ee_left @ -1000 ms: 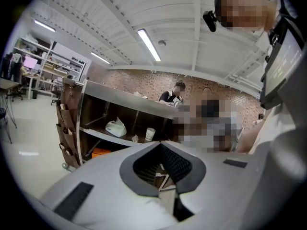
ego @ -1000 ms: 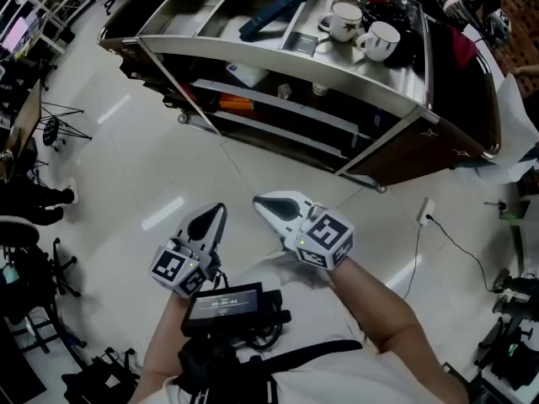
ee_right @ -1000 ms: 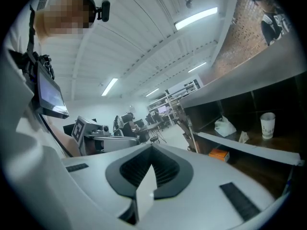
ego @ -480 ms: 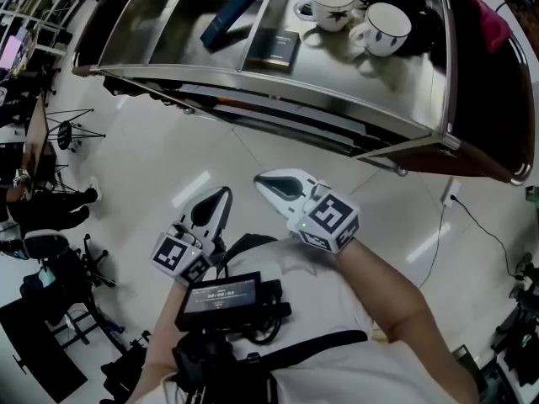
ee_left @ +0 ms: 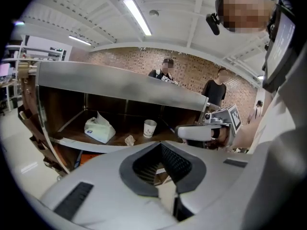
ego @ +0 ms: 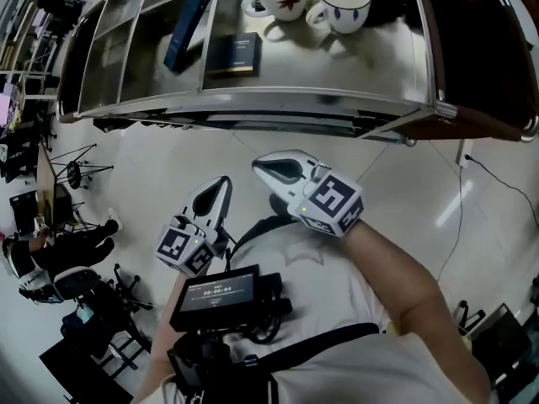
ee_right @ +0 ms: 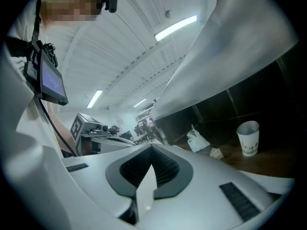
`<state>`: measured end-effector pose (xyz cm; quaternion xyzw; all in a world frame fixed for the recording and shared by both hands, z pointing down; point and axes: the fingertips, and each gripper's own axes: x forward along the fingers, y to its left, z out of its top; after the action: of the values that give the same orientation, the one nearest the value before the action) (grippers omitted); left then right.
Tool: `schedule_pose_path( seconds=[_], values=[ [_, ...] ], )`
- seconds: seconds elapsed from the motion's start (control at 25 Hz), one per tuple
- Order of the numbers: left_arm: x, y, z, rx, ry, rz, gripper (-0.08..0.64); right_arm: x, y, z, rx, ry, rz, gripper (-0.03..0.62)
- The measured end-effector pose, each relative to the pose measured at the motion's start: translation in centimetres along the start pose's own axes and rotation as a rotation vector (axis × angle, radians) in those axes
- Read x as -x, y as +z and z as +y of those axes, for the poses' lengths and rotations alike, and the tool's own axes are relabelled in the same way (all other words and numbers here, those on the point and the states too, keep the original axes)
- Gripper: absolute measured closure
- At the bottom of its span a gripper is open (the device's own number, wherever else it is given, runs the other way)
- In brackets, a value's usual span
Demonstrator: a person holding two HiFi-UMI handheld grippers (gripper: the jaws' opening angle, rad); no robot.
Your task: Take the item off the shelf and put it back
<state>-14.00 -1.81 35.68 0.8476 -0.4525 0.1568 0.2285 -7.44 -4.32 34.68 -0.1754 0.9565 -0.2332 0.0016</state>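
The left tongs [ego: 217, 194] and right tongs [ego: 268, 167] are pressed together and empty, held low before the shelf [ego: 253, 99] — likely readying a reach — while the cup [ee_left: 150, 128] stands on its middle level, well apart.

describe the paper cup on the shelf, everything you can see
The paper cup is white with a faint print low on its side, tapered and open-topped. It stands upright on the dark shelf under the metal top, apart from a crumpled scrap and a tissue pack nearby. Only the shelf touches it.
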Motion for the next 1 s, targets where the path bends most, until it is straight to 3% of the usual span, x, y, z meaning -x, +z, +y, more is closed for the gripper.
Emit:
schedule_pose_path(
  seconds=[0.24, 0.48, 0.84, 1.0],
  values=[
    [-3.6, -2.0, 3.0, -0.022, -0.041, 0.013, 0.560, 0.7, -2.1, -2.3, -0.013, -0.165, 0.052, 0.588],
    [-8.4, -5.5, 5.6, -0.063, -0.062, 0.059, 0.560, 0.5, -4.9, -1.3, -0.065, -0.255, 0.074, 0.588],
    [-14.9, -6.8, 7.5, -0.253, -0.018, 0.150, 0.546, 2.8, -6.7, -2.8, -0.114, -0.386, -0.002, 0.588],
    [-17.3, -6.2, 8.1, -0.259, -0.022, 0.180, 0.545, 4.5, -7.1, -3.5, -0.149, -0.436, -0.047, 0.588]
  ],
)
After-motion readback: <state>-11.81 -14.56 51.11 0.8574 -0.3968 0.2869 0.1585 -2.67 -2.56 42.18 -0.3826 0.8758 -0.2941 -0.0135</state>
